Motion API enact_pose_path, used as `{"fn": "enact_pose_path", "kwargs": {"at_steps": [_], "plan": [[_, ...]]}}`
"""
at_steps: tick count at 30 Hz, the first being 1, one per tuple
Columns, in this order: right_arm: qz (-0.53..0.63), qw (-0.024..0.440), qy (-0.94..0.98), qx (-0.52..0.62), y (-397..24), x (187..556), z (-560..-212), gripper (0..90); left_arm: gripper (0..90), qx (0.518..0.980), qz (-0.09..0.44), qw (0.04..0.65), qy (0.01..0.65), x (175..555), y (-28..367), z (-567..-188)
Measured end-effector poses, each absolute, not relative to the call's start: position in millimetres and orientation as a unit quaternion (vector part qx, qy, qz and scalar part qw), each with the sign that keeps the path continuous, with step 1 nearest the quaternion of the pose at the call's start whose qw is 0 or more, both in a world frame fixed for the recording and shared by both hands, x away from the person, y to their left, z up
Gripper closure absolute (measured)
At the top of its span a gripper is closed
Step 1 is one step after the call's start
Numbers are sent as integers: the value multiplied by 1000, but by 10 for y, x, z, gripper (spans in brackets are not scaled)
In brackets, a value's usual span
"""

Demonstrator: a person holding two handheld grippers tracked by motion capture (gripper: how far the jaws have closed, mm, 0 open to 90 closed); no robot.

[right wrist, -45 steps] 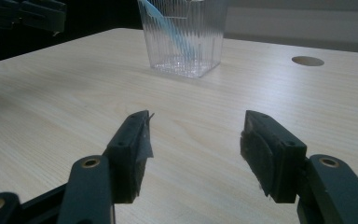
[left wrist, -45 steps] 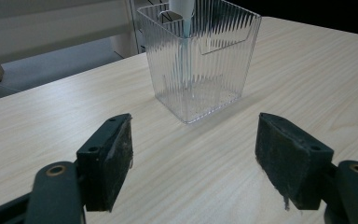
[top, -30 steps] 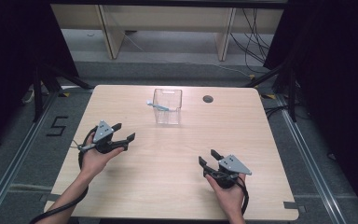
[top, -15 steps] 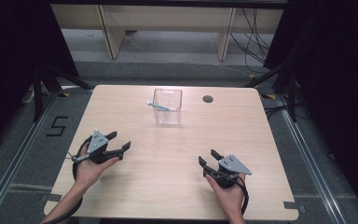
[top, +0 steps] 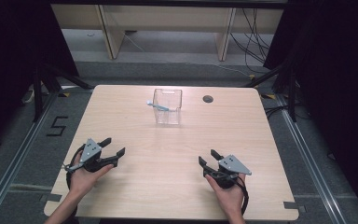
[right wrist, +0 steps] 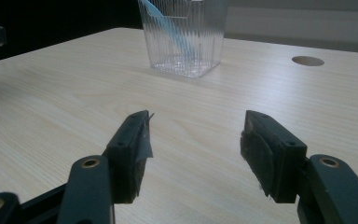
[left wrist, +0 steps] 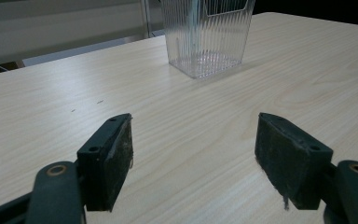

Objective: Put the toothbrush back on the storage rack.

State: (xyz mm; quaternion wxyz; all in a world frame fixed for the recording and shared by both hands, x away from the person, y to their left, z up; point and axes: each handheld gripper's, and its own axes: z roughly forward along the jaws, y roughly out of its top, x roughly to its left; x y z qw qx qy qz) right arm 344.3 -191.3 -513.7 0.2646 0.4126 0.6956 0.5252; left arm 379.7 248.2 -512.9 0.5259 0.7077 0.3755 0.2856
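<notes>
At the near edge of the table, the left gripper (top: 113, 147) is resting in the person's hand with its jaws standing wide apart and holding nothing; the right gripper (top: 207, 160) is sitting likewise at the near right, jaws spread, nothing between them. Both are lying well apart from the clear ribbed container (top: 167, 106), which is standing upright toward the far middle of the table (top: 135, 196). A blue toothbrush-like item (top: 157, 106) is leaning inside it, its upper end projecting over the left rim — judging from this, the placing step is appearing complete, and what is remaining is at most a withdrawal of the hands or a further item not in sight. Whether the item is a toothbrush cannot be told with certainty. The light wood-grain tabletop is carrying a round cable hole (top: 208, 99) just to the right of the container. Beyond the table, pale shelving legs, trailing cables and dark curtains are bounding the room — a floor marking "5" (top: 57, 126) is lying to the left
</notes>
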Motion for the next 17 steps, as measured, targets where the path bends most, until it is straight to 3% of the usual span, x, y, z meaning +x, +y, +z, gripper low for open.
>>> {"fn": "enact_pose_path", "kwargs": {"at_steps": [17], "plan": [[530, 264, 697, 404, -1897, 3454, -5120, 422, 263, 698, 290, 531, 382, 3659, 2530, -5230]]}}
